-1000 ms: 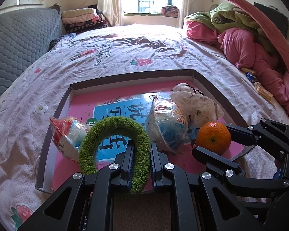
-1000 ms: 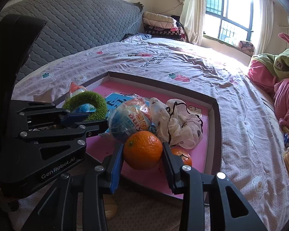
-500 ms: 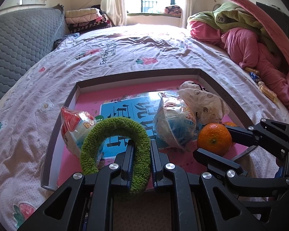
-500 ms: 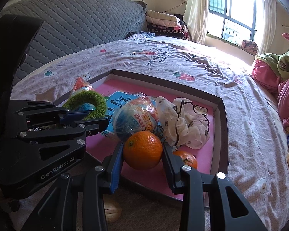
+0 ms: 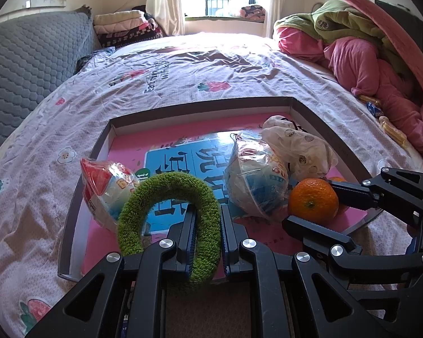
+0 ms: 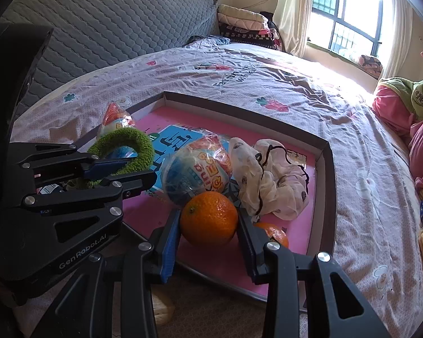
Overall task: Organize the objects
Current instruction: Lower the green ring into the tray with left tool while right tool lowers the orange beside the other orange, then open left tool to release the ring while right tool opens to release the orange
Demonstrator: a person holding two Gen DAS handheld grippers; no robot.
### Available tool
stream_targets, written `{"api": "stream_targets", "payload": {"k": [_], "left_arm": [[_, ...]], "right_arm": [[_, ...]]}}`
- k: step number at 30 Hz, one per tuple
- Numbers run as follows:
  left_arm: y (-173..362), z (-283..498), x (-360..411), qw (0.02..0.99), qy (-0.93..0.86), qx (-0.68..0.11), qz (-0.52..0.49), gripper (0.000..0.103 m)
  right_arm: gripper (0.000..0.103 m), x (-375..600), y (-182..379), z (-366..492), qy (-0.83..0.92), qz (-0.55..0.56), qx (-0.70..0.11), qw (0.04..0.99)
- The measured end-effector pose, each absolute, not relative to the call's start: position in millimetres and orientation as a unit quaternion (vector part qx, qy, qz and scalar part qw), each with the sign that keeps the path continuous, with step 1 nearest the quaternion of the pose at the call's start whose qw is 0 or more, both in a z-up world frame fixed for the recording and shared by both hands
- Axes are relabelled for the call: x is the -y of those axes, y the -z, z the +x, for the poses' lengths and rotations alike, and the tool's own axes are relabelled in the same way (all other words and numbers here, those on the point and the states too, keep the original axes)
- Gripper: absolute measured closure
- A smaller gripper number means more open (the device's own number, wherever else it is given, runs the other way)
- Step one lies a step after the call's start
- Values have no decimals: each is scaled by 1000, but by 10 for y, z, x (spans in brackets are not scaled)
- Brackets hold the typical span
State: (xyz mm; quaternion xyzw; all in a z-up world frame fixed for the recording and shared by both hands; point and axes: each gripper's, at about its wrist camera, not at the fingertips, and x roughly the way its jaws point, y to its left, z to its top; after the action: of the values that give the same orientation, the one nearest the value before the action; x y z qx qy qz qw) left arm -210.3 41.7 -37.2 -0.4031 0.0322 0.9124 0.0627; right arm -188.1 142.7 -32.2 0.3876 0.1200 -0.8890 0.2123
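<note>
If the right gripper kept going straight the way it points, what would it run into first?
Probably the round plastic-wrapped snack ball, just beyond the orange tangerine that the right gripper holds; the crumpled cream cloth bag lies slightly right. Depth is hard to judge.

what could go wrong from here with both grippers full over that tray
The orange is round and pinched only at its sides by the right gripper, so it may slip and roll onto the second orange. The left gripper grips the green ring on one side, so it may swing into the wrapped snack.
</note>
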Motion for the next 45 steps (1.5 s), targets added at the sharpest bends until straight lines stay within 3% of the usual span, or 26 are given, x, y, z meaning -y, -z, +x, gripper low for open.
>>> {"api": "stream_targets", "payload": {"k": [34, 45], "left_arm": [[309, -2033, -414, 75, -906, -2, -416, 87], [285, -1980, -444, 79, -902, 2, -425, 79]], "right_arm": [[63, -1576, 124, -1818, 900, 375, -97, 201], [63, -1623, 41, -1769, 906, 363, -90, 199]]}}
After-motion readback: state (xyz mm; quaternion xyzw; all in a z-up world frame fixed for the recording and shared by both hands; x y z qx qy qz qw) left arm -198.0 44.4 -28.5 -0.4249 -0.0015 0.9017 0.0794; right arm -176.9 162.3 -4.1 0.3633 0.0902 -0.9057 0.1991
